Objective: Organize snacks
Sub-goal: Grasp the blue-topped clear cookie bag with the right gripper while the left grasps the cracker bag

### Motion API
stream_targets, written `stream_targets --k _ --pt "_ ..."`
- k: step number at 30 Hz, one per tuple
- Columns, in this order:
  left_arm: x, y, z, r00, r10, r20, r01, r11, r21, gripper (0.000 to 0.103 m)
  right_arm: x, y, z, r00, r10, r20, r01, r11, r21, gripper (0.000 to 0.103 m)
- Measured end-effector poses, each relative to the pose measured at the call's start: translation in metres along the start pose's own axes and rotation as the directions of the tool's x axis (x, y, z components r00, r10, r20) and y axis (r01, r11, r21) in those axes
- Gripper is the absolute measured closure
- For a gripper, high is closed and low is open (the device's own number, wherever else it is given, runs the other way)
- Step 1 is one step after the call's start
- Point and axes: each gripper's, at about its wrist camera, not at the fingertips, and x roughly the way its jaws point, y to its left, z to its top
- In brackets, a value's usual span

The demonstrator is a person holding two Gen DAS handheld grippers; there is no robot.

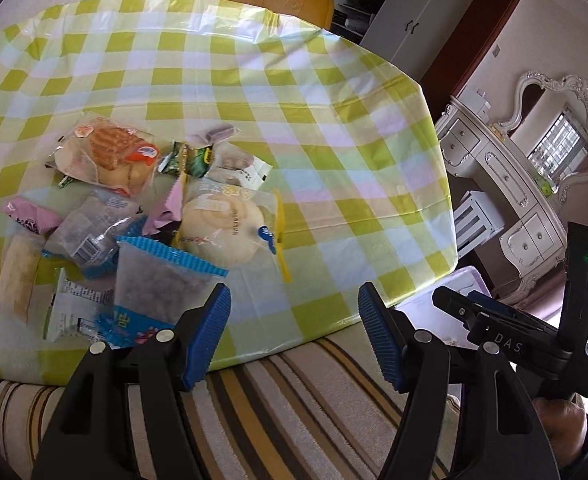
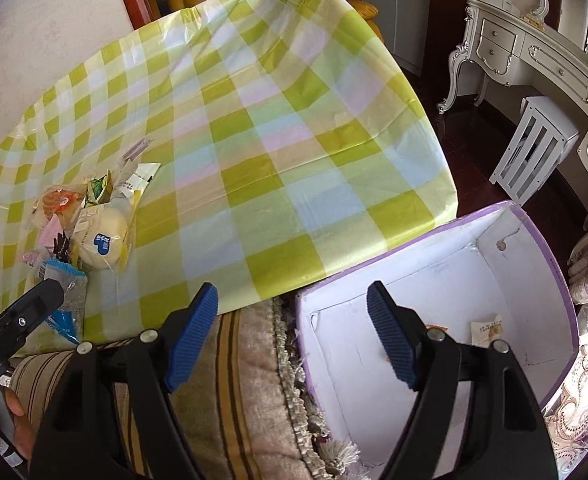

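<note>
Snacks heaped at the table's near corner, both grippers empty above them.

The table (image 2: pixel 254 128) wears a slick checked cloth; the purple-rimmed box (image 2: pixel 542 264) stands off its corner, seemingly with a wrapper or two inside. The snack pile (image 1: pixel 134 216) overlaps loosely, so a grab could drag neighbours off the edge. The right gripper (image 2: pixel 292 336) is spread wide with nothing between its fingers; the left gripper (image 1: pixel 294 336) is about half open, also empty, beside the blue-edged packet (image 1: pixel 162 280), whose crinkly film may slip.
</note>
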Motion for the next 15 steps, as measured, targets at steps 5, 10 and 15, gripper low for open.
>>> stream_targets --k 5,10,15 --pt "-0.021 0.043 -0.004 0.998 0.069 0.016 -0.067 0.994 -0.082 0.039 0.003 0.035 0.000 0.998 0.052 -0.020 -0.053 0.997 -0.056 0.026" --pt "-0.041 0.084 -0.007 0.987 0.157 0.024 -0.152 0.979 -0.135 0.039 0.007 0.067 -0.004 0.994 0.097 -0.052 -0.102 0.990 -0.096 0.026" --pt "-0.054 0.125 -0.010 0.968 0.251 -0.003 -0.248 0.955 -0.164 0.038 0.012 0.098 -0.010 0.987 0.129 -0.093 -0.141 0.981 -0.132 0.025"
